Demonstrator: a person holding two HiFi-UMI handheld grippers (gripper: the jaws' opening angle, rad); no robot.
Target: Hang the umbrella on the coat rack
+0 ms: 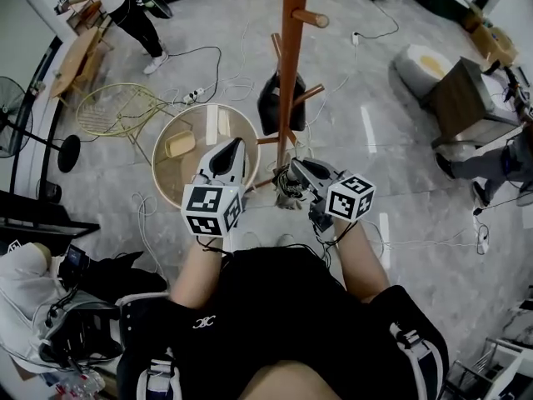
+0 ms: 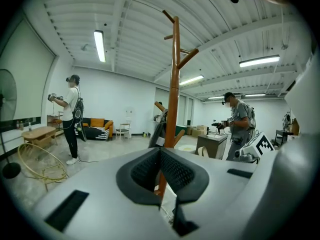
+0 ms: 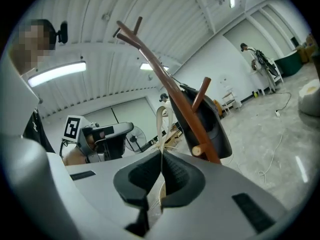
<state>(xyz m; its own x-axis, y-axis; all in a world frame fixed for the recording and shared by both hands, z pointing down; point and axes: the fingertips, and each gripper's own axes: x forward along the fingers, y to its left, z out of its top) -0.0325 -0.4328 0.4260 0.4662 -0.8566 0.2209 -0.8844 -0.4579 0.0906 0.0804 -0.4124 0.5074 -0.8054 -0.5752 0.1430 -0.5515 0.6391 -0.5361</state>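
Observation:
The wooden coat rack (image 1: 288, 73) stands straight ahead, its pole (image 2: 172, 99) with short pegs. A black bag-like thing (image 1: 273, 102) hangs on a low peg (image 3: 205, 121). My right gripper (image 1: 294, 172) is close to the pole's foot, shut on a thin cream strap loop (image 3: 162, 118) that rises from its jaws (image 3: 161, 154). A small dark bundle (image 1: 290, 187), apparently the folded umbrella, sits under its tips. My left gripper (image 1: 236, 147) is just left of the pole, its pads (image 2: 160, 151) together with nothing between them.
A round wooden tub (image 1: 171, 173) with a yellow item sits at the left of the rack. A yellow wire chair (image 1: 117, 107), a fan (image 1: 17, 127), a brown cabinet (image 1: 462, 98) and loose floor cables surround it. People stand farther off (image 2: 70, 116), (image 2: 239, 121).

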